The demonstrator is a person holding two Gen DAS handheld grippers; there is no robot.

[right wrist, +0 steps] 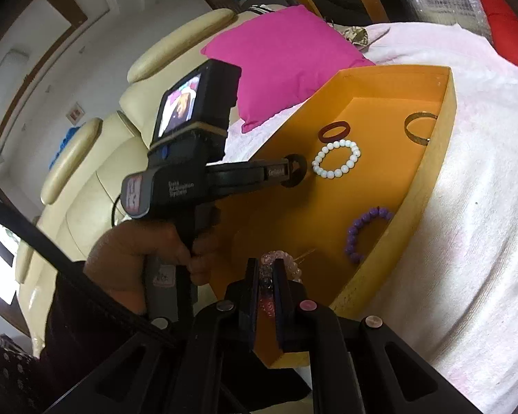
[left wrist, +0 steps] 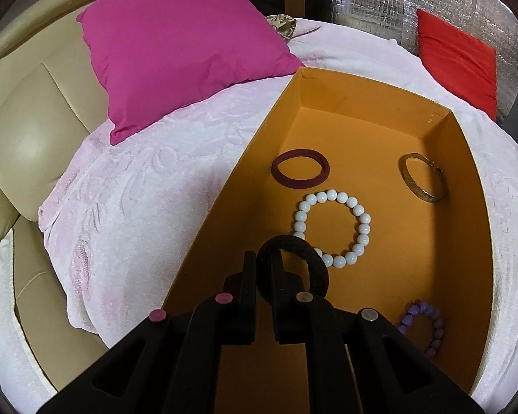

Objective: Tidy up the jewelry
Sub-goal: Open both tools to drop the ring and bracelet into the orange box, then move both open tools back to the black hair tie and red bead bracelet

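Between the fingers of the left gripper (left wrist: 263,269), a black hair tie (left wrist: 293,262) is being pinched; the fingers are sitting narrow, clamping one side of the loop, while the rest of it is hanging over the floor of the orange box (left wrist: 466,276), just touching the white bead bracelet (left wrist: 331,227); that bracelet is lying near the middle of the box floor; a dark red band (left wrist: 300,172) is lying beyond it toward the far wall, and a gold bangle (left wrist: 423,177) is resting near the far right corner, close to the right wall; a purple bead bracelet (left wrist: 423,327) is sitting against the right wall, nearer the front. At the near edge of the box, the right gripper (right wrist: 265,276) is holding a clear pink bead bracelet (right wrist: 279,262); its fingers are standing narrow, closing on the beads, with part of the bracelet sticking out past the fingertips over the box floor. A hand (right wrist: 138,255) is gripping the handle of the left gripper, seen from the right wrist view. The box is lying on a pale pink blanket (left wrist: 138,207); a magenta cushion (left wrist: 176,48) is resting at the box's far left corner; a red cushion (left wrist: 456,58) is lying beyond the far right corner; a cream leather sofa (left wrist: 24,131) is showing at the blanket's left edge.
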